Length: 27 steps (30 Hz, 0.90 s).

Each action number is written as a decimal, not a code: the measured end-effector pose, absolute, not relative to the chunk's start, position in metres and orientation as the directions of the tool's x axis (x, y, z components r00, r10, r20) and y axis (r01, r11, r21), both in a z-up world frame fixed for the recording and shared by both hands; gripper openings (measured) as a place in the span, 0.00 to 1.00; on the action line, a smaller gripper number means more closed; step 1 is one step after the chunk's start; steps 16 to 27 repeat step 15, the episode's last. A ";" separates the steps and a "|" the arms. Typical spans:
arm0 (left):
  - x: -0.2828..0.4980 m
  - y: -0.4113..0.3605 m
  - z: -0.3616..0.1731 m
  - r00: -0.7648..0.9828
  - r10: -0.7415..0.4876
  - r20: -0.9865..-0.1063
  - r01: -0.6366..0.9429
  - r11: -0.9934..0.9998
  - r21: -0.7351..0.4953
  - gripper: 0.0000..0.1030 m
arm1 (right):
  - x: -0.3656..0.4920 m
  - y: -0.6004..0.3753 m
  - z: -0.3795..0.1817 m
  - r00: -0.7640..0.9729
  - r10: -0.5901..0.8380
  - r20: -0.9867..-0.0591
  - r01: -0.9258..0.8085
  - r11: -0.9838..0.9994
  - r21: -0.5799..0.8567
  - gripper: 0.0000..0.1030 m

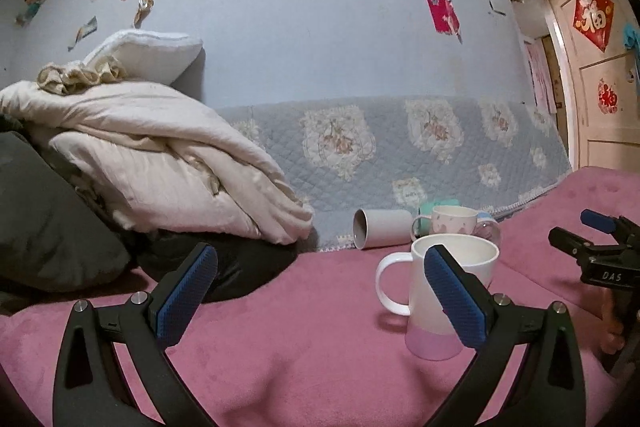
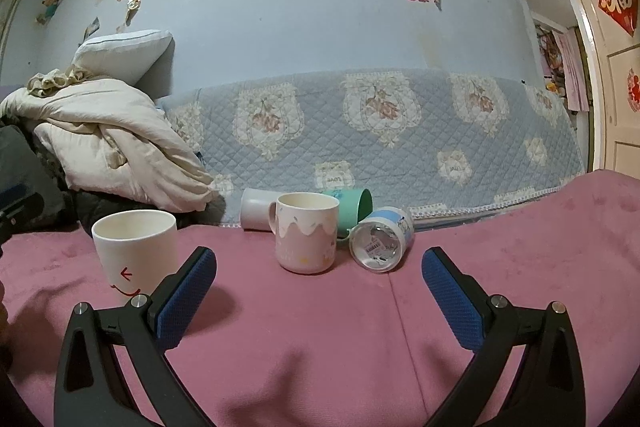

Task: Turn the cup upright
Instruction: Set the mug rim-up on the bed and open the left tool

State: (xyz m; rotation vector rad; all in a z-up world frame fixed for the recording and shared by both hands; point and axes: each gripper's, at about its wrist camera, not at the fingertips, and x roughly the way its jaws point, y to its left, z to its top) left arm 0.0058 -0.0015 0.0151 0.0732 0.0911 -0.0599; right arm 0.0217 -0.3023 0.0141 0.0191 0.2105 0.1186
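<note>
Several cups sit on a pink blanket. A white and pink mug stands upright just behind my left gripper's right finger; it also shows in the right wrist view. A pink drip-pattern mug stands upright. A white cup lies on its side, a green cup lies tipped behind, and a blue and clear cup lies on its side with its base towards me. My left gripper is open and empty. My right gripper is open and empty, short of the cups.
A heap of cream bedding and dark cushions lies at the left. A quilted grey-blue cover hangs along the wall behind the cups. A door is at the right.
</note>
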 end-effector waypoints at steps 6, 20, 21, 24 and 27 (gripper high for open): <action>-0.007 -0.010 0.016 0.998 -0.035 -0.044 0.040 0.992 0.116 1.00 | 0.023 -0.302 0.013 0.970 0.120 -0.211 -0.117 0.993 0.029 1.00; 0.000 -0.003 0.015 0.996 -0.034 -0.082 0.041 0.996 0.083 1.00 | 0.022 -0.302 0.012 0.969 0.120 -0.215 -0.115 0.993 0.034 1.00; 0.000 -0.003 0.015 0.996 -0.034 -0.082 0.041 0.996 0.083 1.00 | 0.022 -0.302 0.012 0.969 0.120 -0.215 -0.115 0.993 0.034 1.00; 0.000 -0.003 0.015 0.996 -0.034 -0.082 0.041 0.996 0.083 1.00 | 0.022 -0.302 0.012 0.969 0.120 -0.215 -0.115 0.993 0.034 1.00; 0.000 -0.003 0.015 0.996 -0.034 -0.082 0.041 0.996 0.083 1.00 | 0.022 -0.302 0.012 0.969 0.120 -0.215 -0.115 0.993 0.034 1.00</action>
